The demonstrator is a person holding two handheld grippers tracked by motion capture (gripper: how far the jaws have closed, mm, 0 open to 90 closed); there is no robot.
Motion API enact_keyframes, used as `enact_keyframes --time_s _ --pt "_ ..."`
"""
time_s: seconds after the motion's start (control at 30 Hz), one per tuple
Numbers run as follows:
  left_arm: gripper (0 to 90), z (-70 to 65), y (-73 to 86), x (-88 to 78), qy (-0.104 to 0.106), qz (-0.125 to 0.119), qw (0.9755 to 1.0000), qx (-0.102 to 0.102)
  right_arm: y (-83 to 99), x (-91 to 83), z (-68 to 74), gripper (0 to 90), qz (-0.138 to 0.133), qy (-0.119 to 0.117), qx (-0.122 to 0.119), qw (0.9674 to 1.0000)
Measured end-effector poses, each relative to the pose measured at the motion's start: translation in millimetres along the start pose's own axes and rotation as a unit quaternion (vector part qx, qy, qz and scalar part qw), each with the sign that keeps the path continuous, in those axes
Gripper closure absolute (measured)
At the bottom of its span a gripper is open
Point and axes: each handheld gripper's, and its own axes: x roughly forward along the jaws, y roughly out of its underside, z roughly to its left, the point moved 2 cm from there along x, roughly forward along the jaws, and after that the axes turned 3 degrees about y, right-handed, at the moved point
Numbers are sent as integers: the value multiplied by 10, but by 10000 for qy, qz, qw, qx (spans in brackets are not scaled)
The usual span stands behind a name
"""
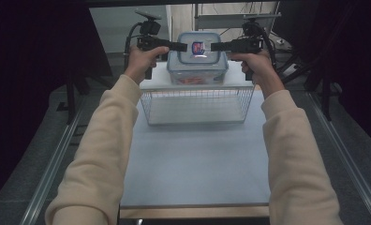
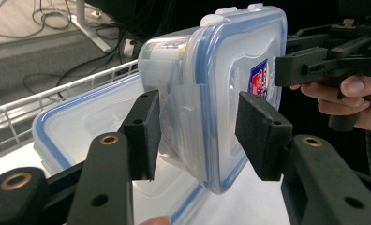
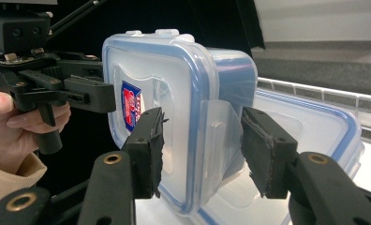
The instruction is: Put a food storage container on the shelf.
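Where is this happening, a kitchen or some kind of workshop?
Probably a lab or recording studio, not a kitchen: dark curtains flank the table, loose cables lie on the floor, and a food container is handled with two camera-fitted grippers.

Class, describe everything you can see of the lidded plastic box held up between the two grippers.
The plastic box is clear, with a blue-edged lid carrying a red and blue sticker and clip flaps on its sides. It is tilted so the lid faces the person, above a second, flat-lying box. The left hand-held gripper and right hand-held gripper straddle opposite side flaps, jaws still gapped. Something pale sits inside, unclear.
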Motion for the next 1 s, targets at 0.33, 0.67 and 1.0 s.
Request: enact_keyframes --time_s 0.33,0.67,1.0 --pt "496 103 2 35 3 -144 9994 -330 -79 111 -57 482 64 56 286 9996" --pt "425 191 19 114 247 -149 9971 -703 -50 173 -126 420 72 17 656 9978" --pt "322 249 49 161 331 -183 9953 -890 -36 225 -166 338 101 117 848 9963"
